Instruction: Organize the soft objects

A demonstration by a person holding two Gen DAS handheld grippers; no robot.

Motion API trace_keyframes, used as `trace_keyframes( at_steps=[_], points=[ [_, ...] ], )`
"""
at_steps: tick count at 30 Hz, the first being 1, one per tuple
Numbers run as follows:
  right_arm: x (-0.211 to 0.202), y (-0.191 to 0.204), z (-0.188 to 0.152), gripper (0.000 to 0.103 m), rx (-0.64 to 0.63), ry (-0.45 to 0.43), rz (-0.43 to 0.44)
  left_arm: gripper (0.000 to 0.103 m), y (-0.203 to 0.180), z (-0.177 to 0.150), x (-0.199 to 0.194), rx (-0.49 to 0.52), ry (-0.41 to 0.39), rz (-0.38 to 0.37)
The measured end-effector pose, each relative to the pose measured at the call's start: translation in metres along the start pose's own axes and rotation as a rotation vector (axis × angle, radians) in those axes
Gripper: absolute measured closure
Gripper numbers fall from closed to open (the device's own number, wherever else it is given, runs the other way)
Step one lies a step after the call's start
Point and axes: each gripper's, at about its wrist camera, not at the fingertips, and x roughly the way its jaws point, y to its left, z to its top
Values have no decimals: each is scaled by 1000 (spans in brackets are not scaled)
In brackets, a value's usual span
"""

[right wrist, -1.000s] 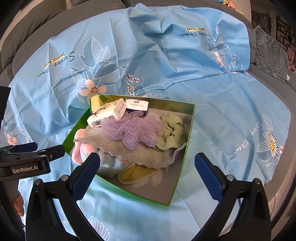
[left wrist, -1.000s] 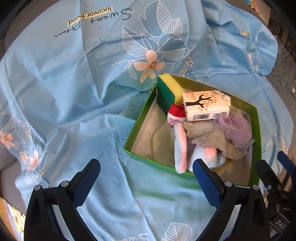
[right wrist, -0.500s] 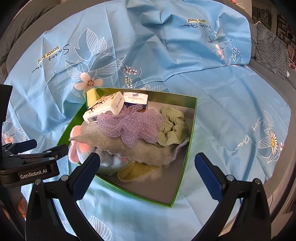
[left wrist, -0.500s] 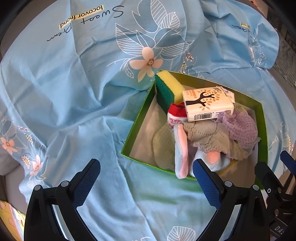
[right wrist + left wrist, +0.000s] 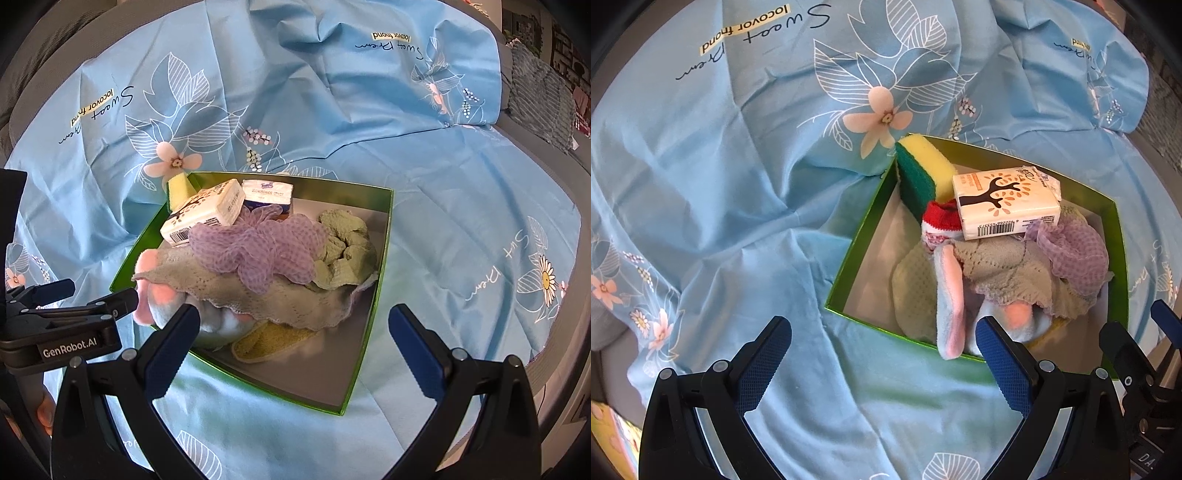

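Each hand-held gripper, left [image 5: 882, 349] and right [image 5: 293, 330], hovers empty with jaws apart near the green box [image 5: 384, 236], whose light, limp mesh puff [image 5: 258, 247] on top invites a central pinch.

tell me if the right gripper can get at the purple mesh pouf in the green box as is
Probably yes. The purple mesh pouf lies on top of the pile in the green box with nothing covering it, and the right gripper hangs above the box's near edge, jaws wide open and empty.
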Motion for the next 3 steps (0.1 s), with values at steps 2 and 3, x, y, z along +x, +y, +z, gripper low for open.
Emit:
trace_keyframes(
  at_steps=[2, 3],
  points=[
    [2, -1, 0, 1, -1, 3, -2, 3, -1, 1, 1, 1, 3, -1],
    [3, -2, 1, 1, -2, 3, -1, 3, -2, 0, 2, 2, 6, -6]
  ],
)
